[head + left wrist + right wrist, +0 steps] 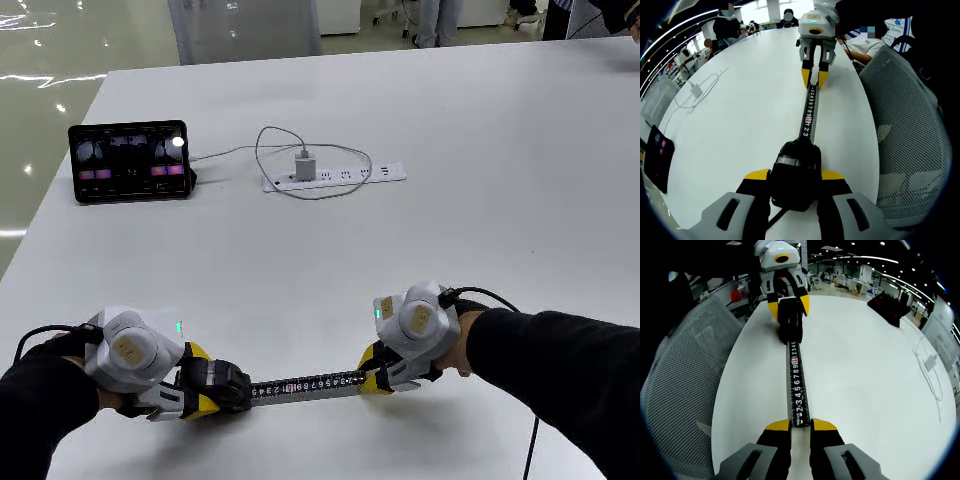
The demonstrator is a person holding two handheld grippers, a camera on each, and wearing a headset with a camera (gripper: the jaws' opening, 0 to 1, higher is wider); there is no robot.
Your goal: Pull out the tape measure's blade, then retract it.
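Near the front edge of the white tabletop (420, 130), the black, chunky tape measure case (795, 172) sits on the surface. The left gripper (200, 388) has its yellow-tipped jaws closed against the case's two sides. A narrow black blade with white numerals (796, 385) runs out of the case and lies flat on the table, printed face up. Its long axis goes straight across in front of the person, from the case on the left to the free end on the right, roughly parallel to the table's near edge. In the head view it rises slightly towards the right.

The right gripper (800, 426) has its jaws drawn nearly together, pinching the blade's free end between the yellow tips. The two grippers face each other along the blade, well apart, and the exposed stretch looks straight and taut between them.

Farther back on the table, a dark tablet with a lit screen (130, 160) stands at the left. To its right lies a white power strip (345, 176) with a white charger (305, 165) plugged in and a looping cable. A grey mesh chair back (910, 125) stands beside the table.
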